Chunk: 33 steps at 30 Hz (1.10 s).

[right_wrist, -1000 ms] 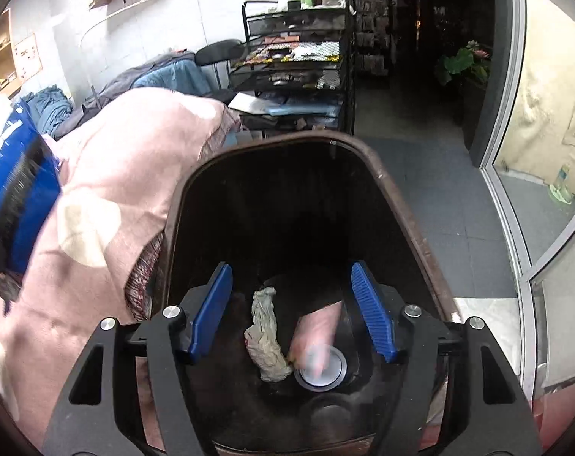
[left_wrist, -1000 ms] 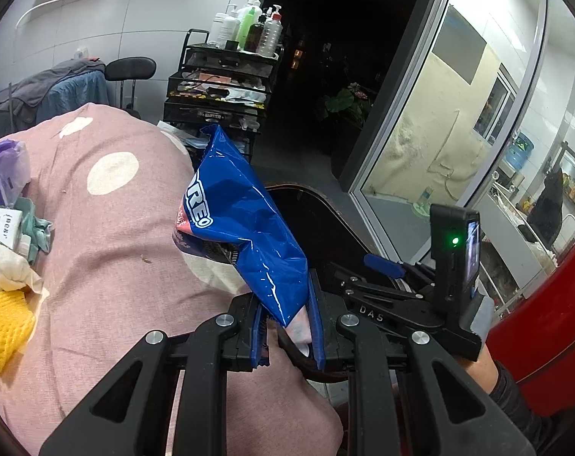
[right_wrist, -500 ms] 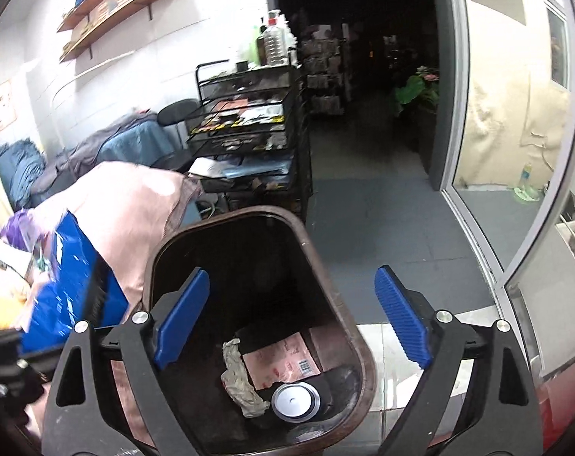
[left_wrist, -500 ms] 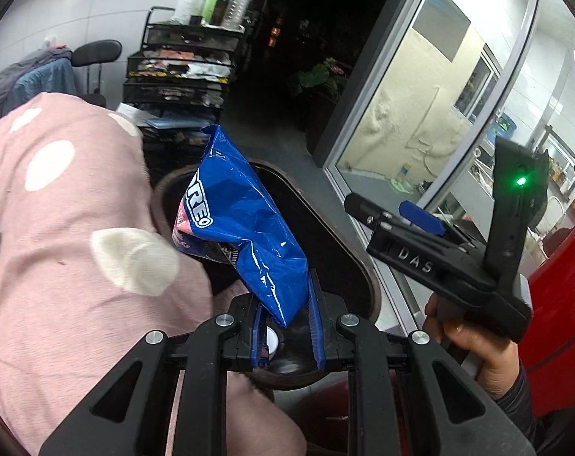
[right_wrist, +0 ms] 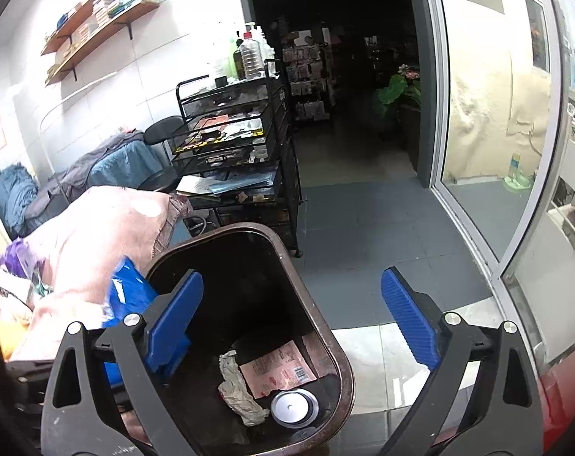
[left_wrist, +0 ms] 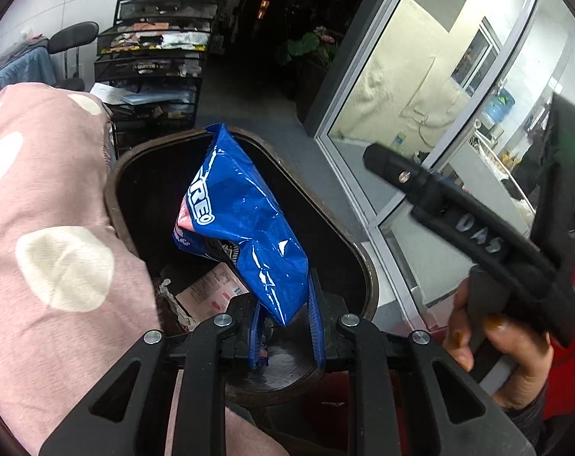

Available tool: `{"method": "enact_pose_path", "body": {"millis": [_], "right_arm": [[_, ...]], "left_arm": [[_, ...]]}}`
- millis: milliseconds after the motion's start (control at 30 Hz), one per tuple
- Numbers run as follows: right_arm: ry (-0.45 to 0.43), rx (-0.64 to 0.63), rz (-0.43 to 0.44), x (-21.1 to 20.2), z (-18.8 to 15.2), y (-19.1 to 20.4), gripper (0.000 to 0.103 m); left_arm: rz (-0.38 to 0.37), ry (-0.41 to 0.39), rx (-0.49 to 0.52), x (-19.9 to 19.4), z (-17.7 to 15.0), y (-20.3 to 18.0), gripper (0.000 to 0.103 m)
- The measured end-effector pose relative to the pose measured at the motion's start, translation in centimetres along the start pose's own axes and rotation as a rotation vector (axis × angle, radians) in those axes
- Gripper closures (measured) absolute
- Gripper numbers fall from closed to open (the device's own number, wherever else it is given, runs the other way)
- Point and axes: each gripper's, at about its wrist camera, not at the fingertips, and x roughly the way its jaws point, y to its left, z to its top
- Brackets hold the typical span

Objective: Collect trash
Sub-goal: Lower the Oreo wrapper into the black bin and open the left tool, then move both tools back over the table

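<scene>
Left gripper (left_wrist: pixel 285 332) pinching the blue snack bag (left_wrist: pixel 245 220) by its lower end, holding it right over the open brown bin (left_wrist: pixel 357 262). Right gripper (right_wrist: pixel 291 319) having just been spreading wide, holding nothing. Best lowering the bag past the rim before letting go. Sitting beside a pink spotted cover (left_wrist: pixel 48 228), on grey floor tiles (right_wrist: pixel 367 235), near a black cart (right_wrist: pixel 242 152) and a glass door (right_wrist: pixel 492 106)

Bin (right_wrist: pixel 340 372) sits on the floor just right of the cloth-covered table (left_wrist: pixel 40 228), cart (right_wrist: pixel 242 144) behind it. Wrapper (left_wrist: pixel 245 220) hangs over the bin mouth in my left gripper (left_wrist: pixel 285 336). In the bin: flat packet (right_wrist: pixel 283 368), crumpled paper (right_wrist: pixel 238 387) to its left, lid (right_wrist: pixel 293 406) in front. My right gripper (right_wrist: pixel 291 326) is above the bin.
</scene>
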Motion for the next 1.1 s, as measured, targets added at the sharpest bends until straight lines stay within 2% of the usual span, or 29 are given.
{"method": "enact_pose_path", "body": {"millis": [100, 267, 367, 500, 600, 933, 1100], "right_arm": [[-0.001, 0.011, -0.001, -0.1, 0.1, -0.2, 0.009], [0.002, 0.011, 0.005, -0.1, 0.2, -0.2, 0.008], [0.007, 0.005, 0.011, 0.0, 0.1, 0.0, 0.007], [-0.007, -0.007, 0.025, -0.1, 0.1, 0.3, 0.007], [-0.031, -0.017, 0.035, -0.5, 0.0, 0.5, 0.007], [-0.101, -0.093, 0.062, -1.4, -0.8, 2.9, 0.007], [-0.134, -0.165, 0.110, -2.1, -1.6, 5.2, 0.007]], "left_arm": [[0.010, 0.030, 0.003, 0.9, 0.1, -0.1, 0.076], [0.046, 0.061, 0.020, 1.6, 0.0, -0.1, 0.028], [0.055, 0.082, 0.051, 1.9, -0.3, -0.3, 0.018], [0.061, 0.092, 0.073, 2.0, -0.4, -0.6, 0.015], [0.052, 0.066, 0.069, 1.3, -0.6, -0.7, 0.015], [0.107, -0.136, 0.102, -4.8, -2.0, -1.0, 0.010], [0.155, -0.220, 0.071, -8.0, -3.1, 0.3, 0.009]]}}
